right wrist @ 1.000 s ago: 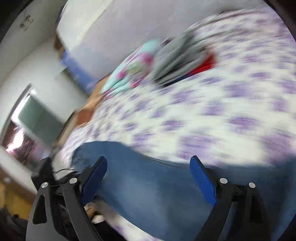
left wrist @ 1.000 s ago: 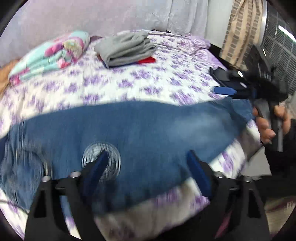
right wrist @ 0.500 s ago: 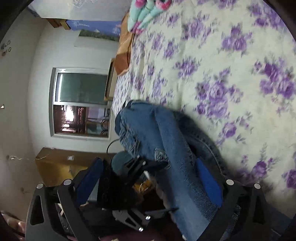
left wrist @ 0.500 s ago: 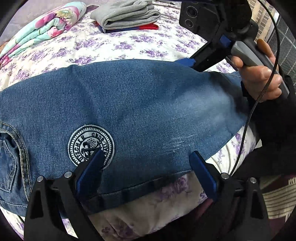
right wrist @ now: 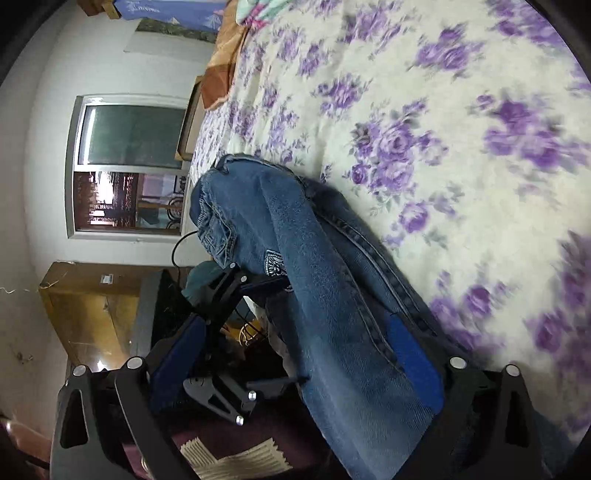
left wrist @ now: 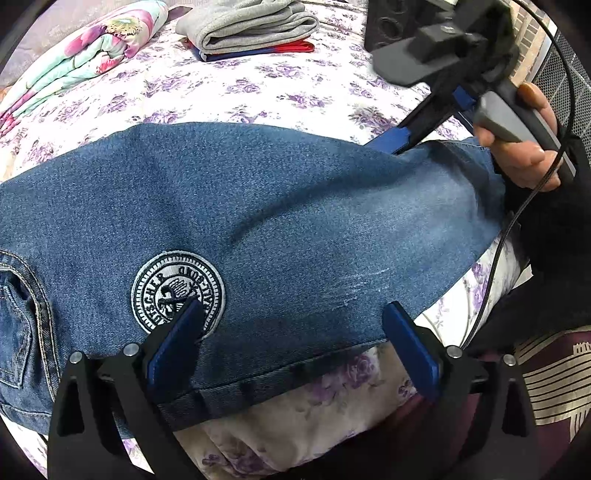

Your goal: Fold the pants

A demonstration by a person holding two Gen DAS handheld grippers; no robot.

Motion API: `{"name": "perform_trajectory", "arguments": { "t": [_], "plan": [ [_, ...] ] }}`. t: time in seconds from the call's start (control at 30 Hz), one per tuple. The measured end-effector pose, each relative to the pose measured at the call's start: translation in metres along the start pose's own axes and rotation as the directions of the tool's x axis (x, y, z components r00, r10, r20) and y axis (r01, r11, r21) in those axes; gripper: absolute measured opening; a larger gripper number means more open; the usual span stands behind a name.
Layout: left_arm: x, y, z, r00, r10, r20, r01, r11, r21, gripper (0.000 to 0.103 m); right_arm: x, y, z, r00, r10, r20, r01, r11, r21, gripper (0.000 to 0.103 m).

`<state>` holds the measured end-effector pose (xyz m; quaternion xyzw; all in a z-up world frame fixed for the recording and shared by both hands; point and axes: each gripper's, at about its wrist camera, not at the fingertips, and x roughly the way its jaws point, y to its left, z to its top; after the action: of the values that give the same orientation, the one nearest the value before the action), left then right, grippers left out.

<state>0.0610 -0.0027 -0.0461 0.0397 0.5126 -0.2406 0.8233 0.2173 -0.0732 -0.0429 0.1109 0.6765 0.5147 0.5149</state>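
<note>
pants [left wrist: 280, 221]: blue denim, lying along the near edge of the bed [left wrist: 295, 92], long axis left to right across the left wrist view, pocket end at left, round embroidered patch [left wrist: 178, 291] near the near hem.
left gripper [left wrist: 291, 343]: jaws spread wide, straddling the near edge of the denim, nothing clamped.
right gripper [right wrist: 295, 369]: jaws wide apart, the denim lying between them; one blue finger [left wrist: 391, 138] sits at the far edge of the cloth.
also on bed: folded grey garment [left wrist: 251, 24], floral blanket [left wrist: 85, 55], both well apart from the pants.
</note>
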Motion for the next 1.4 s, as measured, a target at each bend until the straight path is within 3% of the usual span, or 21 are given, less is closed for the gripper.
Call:
{"name": "perform_trajectory", "arguments": {
  "t": [0.07,0.17,0.3,0.43,0.57,0.67,0.7,0.8,0.83,0.9,0.93,1.1,1.17,1.23,1.33,1.4],
  "plan": [
    [0.001,-0.002,0.000,1.000,0.009,0.000,-0.009,1.000,0.003,0.097,0.011,-0.005,0.008,1.000,0.027,-0.013,-0.026,0.999,0.022,0.100],
    [0.001,-0.001,0.001,1.000,0.010,0.003,-0.010,1.000,-0.001,0.097,0.030,-0.005,0.026,0.982,0.187,-0.041,-0.184,0.980,0.070,0.100],
    [0.000,-0.001,0.000,1.000,0.006,0.008,-0.006,1.000,-0.008,0.097,0.028,0.008,0.032,0.949,0.311,0.051,-0.312,0.950,-0.002,0.100],
    [0.000,-0.002,0.001,1.000,0.009,0.009,-0.009,1.000,-0.004,0.097,0.009,0.022,0.027,0.924,0.354,0.141,-0.343,0.934,-0.097,0.100],
    [0.000,0.000,0.000,1.000,0.005,0.012,-0.005,1.000,-0.011,0.098,-0.017,0.011,0.028,0.902,0.274,0.334,-0.243,0.961,-0.132,0.099],
    [-0.001,0.000,0.000,1.000,0.004,0.013,-0.004,1.000,-0.014,0.098,-0.028,-0.001,0.031,0.871,0.346,0.349,-0.325,0.938,-0.119,0.099],
    [-0.001,0.000,0.000,1.000,0.004,0.013,-0.004,1.000,-0.014,0.098,-0.029,-0.001,0.031,0.878,0.332,0.345,-0.310,0.943,-0.118,0.099],
    [-0.001,0.001,0.001,1.000,0.002,0.011,-0.002,1.000,-0.015,0.098,-0.022,0.004,0.029,0.930,0.202,0.306,-0.188,0.979,-0.076,0.099],
    [-0.001,0.001,0.000,1.000,0.001,0.011,0.000,1.000,-0.015,0.098,-0.012,0.003,0.028,0.953,0.174,0.246,-0.165,0.985,-0.056,0.100],
    [0.000,0.000,0.001,1.000,0.003,0.013,-0.003,1.000,-0.015,0.098,0.004,0.001,0.022,0.974,0.197,0.115,-0.193,0.980,-0.048,0.100],
    [0.001,-0.001,0.001,1.000,0.005,0.012,-0.004,1.000,-0.014,0.098,0.016,0.003,0.021,0.973,0.224,0.058,-0.223,0.974,-0.035,0.100],
    [0.002,-0.003,0.002,1.000,0.013,0.012,-0.013,1.000,-0.012,0.098,0.041,0.009,0.049,0.945,0.325,0.033,-0.325,0.946,0.004,0.100],
    [0.001,-0.004,0.002,1.000,0.012,0.016,-0.011,1.000,-0.018,0.098,0.041,0.004,0.059,0.942,0.324,0.085,-0.325,0.946,0.008,0.100],
    [-0.001,-0.003,0.001,1.000,0.006,0.020,-0.006,1.000,-0.022,0.098,0.028,-0.001,0.062,0.940,0.279,0.199,-0.279,0.960,-0.024,0.097],
    [-0.003,-0.002,0.000,1.000,-0.001,0.023,0.001,1.000,-0.020,0.098,0.019,-0.001,0.062,0.932,0.260,0.253,-0.252,0.966,-0.065,0.088],
    [-0.003,-0.004,0.001,1.000,0.004,0.021,-0.004,1.000,-0.014,0.098,0.017,0.003,0.062,0.927,0.260,0.271,-0.245,0.965,-0.091,0.088]
  ]
}}
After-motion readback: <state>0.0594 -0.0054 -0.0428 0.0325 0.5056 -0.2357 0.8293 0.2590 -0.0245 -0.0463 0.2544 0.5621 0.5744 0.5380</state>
